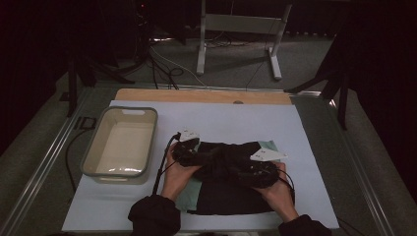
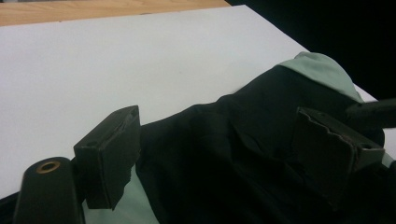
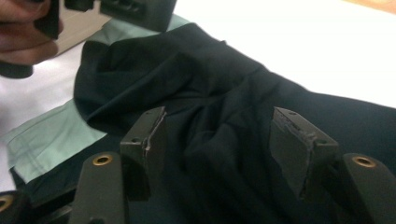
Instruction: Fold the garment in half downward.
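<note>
A black garment (image 1: pixel 231 196) lies on the white mat, bunched in the middle, over a pale green cloth (image 1: pixel 187 194). Both hands hold grippers low over its far half. My left gripper (image 1: pixel 200 158) is open, and in its own view the left gripper (image 2: pixel 219 154) has the black garment (image 2: pixel 224 140) spread between its wide jaws, with the green cloth (image 2: pixel 322 70) peeking out beyond. My right gripper (image 1: pixel 237 169) faces it and is open too. In the right gripper view, the right gripper (image 3: pixel 222 144) straddles a raised fold of the garment (image 3: pixel 210 93), beside the green cloth (image 3: pixel 51 135).
A beige plastic basin (image 1: pixel 98 147) stands on the left of the white mat (image 1: pixel 221 118), close to the left hand. A wooden strip (image 1: pixel 196 96) runs along the table's far edge. Beyond it are a stand's legs and cables on the floor.
</note>
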`<state>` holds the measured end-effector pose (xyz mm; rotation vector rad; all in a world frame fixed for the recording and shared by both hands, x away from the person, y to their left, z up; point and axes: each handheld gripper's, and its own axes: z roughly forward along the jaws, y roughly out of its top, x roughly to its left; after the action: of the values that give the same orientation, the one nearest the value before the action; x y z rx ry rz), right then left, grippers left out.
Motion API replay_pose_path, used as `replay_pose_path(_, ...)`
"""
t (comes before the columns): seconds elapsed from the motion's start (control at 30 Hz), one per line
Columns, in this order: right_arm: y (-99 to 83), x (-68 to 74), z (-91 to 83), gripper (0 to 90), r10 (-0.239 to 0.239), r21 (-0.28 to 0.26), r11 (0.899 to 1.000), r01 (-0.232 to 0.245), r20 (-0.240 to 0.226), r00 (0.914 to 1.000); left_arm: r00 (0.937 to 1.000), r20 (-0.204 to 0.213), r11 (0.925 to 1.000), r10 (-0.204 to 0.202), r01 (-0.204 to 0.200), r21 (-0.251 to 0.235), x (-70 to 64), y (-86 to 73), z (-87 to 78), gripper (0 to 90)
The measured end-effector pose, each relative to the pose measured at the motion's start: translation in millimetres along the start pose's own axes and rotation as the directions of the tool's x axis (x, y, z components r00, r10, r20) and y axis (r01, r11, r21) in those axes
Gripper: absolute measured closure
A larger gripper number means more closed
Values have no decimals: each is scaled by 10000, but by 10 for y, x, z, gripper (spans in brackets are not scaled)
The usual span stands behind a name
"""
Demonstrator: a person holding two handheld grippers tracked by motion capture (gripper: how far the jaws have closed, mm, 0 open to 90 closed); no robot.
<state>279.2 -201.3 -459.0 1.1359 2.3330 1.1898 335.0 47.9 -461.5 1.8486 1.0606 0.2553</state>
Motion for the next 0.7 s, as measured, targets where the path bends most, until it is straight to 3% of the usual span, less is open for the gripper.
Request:
replay_pose_path(0.23, -58, 88, 74, 390, -676, 439, 9967, 683, -169, 9976, 10000, 67, 9999, -37, 36, 114, -5, -4, 22, 192)
replay_pose_path(0.43, -96, 70, 223, 340, -843, 1162, 9897, 838, -3, 9964, 9999, 131, 9997, 6, -9, 255, -26, -21, 65, 209)
replay_pose_path(0.57, -99, 77, 273, 430, -1188, 1441, 9835, 1091, 603, 9911, 9998, 189, 9989, 41, -50, 462, -43, -41, 108, 224)
replay_pose_path(0.7, -99, 21, 262, 552, -919, 1416, 9869, 767, 1041, 9903, 9996, 263, 9974, 96, -114, 710, -71, -64, 156, 258)
